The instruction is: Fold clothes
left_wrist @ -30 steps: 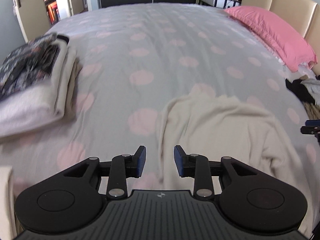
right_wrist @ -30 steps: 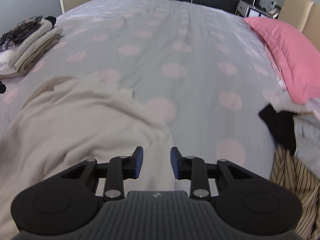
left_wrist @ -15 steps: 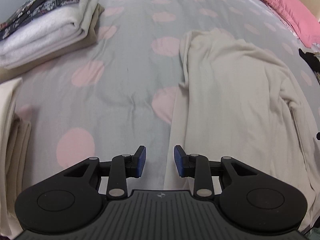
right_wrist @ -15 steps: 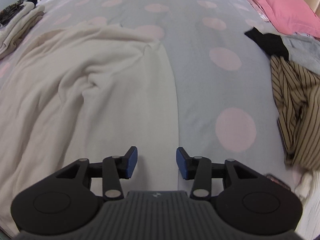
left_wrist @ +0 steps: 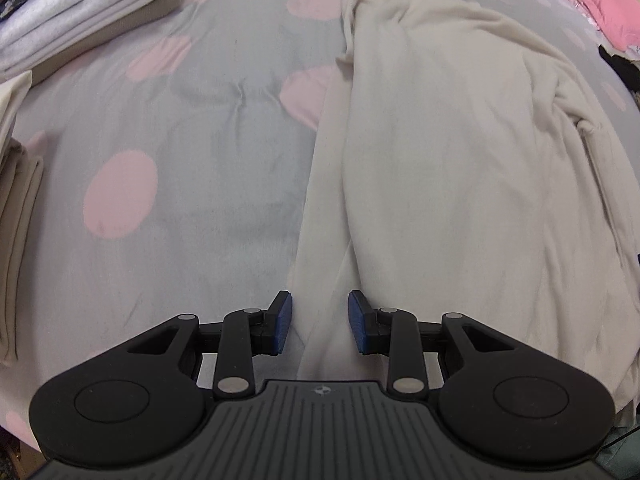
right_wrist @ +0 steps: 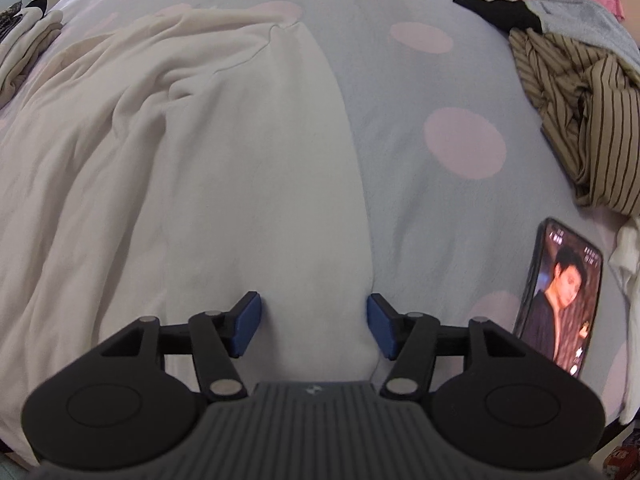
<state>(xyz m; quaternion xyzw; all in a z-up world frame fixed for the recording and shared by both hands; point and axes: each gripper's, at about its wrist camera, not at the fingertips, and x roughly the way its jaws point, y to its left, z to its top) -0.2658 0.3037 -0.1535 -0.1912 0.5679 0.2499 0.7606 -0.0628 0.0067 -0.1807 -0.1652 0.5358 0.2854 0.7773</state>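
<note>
Left wrist view looks steeply down on a bed (left_wrist: 192, 168) with a grey cover dotted pink. A cream garment (left_wrist: 460, 168) lies spread flat, its long axis running away from the camera, its left edge passing between the left gripper (left_wrist: 319, 322) fingers (left_wrist: 282, 320). Those fingers stand partly open, close above that edge near the garment's near end, pressing on nothing. Folded clothes (left_wrist: 80, 20) are stacked at far left.

In the right wrist view, the same cream garment (right_wrist: 180, 160) fills the left and centre, and its right edge runs straight toward the right gripper (right_wrist: 313, 324). Its fingers (right_wrist: 248, 320) have just been opening and now stand wide, straddling the near right corner without pinching it. Each hand looks nearest its own corner. Further right lie a lit phone (right_wrist: 560, 300) and a striped garment (right_wrist: 580, 112).
</note>
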